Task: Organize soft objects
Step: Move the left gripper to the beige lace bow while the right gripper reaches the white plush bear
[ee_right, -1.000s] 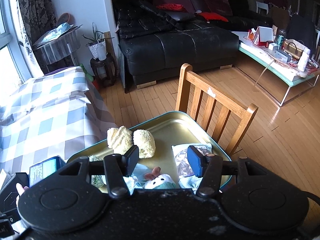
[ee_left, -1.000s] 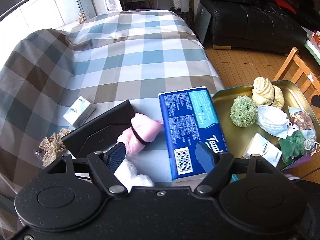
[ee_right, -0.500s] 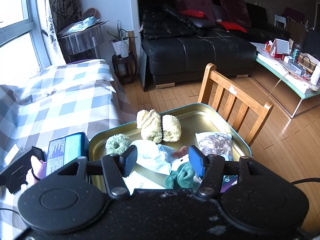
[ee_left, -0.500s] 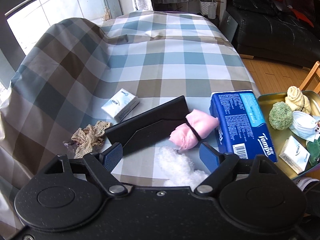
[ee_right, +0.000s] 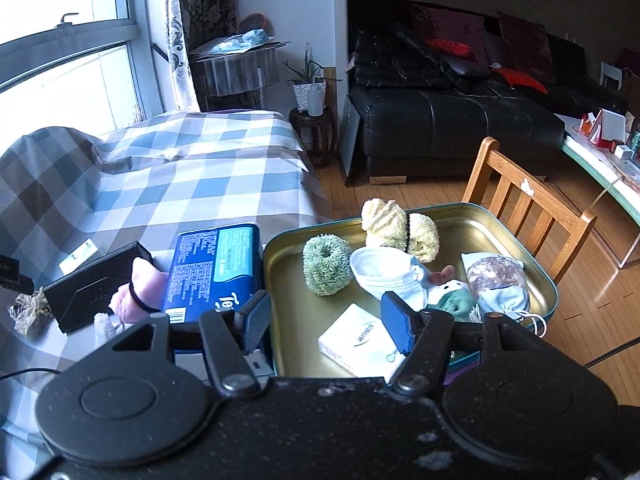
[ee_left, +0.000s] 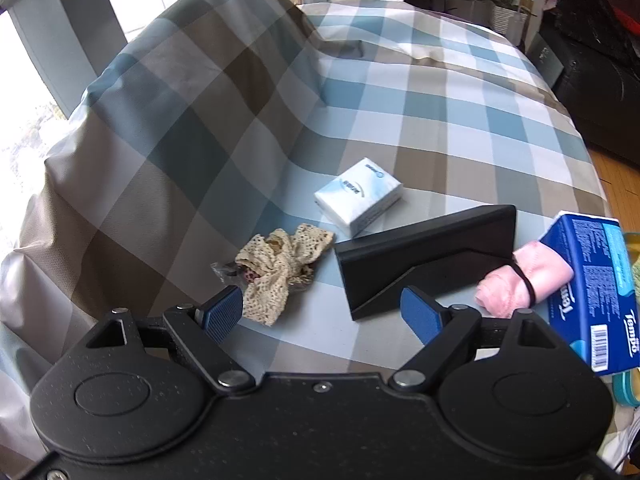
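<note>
My left gripper [ee_left: 320, 314] hangs open over the checked bedspread [ee_left: 400, 120], nothing between its fingers. A beige lace scrunchie [ee_left: 280, 268] lies just beyond its left fingertip. A white tissue pack [ee_left: 358, 196], a black box [ee_left: 424, 256], a pink rolled cloth [ee_left: 524, 284] and a blue tissue pack [ee_left: 592, 288] lie farther right. My right gripper [ee_right: 326, 324] is over the near left corner of the gold tray [ee_right: 472, 232], its jaws opening and empty. In the tray lie a green scrunchie [ee_right: 326, 266], yellow cloths [ee_right: 394, 228], a face mask [ee_right: 384, 272], a white tissue pack [ee_right: 360, 344] and a small stuffed toy [ee_right: 448, 296].
A wooden chair [ee_right: 528, 208] stands behind the tray. A black sofa [ee_right: 440, 120] and a plant stand [ee_right: 312, 132] are beyond the bed. A patterned pouch [ee_right: 496, 276] sits at the tray's right end. The bedspread rises into a hump [ee_left: 200, 80] at the left.
Both grippers have swung left. The left one has gone from over the blue pack and pink roll to the lace scrunchie, jaws wider. The right one's jaws have widened slightly.
</note>
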The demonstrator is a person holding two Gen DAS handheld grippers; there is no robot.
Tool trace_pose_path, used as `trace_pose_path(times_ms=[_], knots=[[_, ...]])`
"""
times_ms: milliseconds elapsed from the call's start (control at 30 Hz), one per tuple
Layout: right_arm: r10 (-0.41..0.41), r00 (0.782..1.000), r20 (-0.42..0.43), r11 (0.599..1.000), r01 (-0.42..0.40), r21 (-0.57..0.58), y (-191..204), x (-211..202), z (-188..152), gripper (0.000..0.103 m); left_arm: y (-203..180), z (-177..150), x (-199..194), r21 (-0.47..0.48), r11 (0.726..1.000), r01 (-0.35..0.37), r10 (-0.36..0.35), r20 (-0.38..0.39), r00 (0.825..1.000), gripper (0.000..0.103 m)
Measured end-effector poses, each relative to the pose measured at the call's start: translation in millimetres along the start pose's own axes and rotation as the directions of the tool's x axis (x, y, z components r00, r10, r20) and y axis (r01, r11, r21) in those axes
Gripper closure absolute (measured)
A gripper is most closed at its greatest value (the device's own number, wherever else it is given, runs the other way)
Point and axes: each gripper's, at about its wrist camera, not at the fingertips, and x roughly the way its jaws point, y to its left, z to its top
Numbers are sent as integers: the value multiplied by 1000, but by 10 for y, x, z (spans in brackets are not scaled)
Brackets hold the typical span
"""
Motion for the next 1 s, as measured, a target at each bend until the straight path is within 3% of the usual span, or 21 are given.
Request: trace_pose_path(times_ms=[367,700,1000], knots=[[81,997,15,992,-79,-99,494,-133,-253,39,312,165,455,-58,998,-18,15,-48,999,20],[155,987,-34,972,-159,-172,879,-117,-405,38,396,211,800,-80,997,-21,14,-86,996,20],[205,976,-76,944,-218,-248,1247,-47,-440,38,359,249,891,-51,998,-21,17,-68,998,21]])
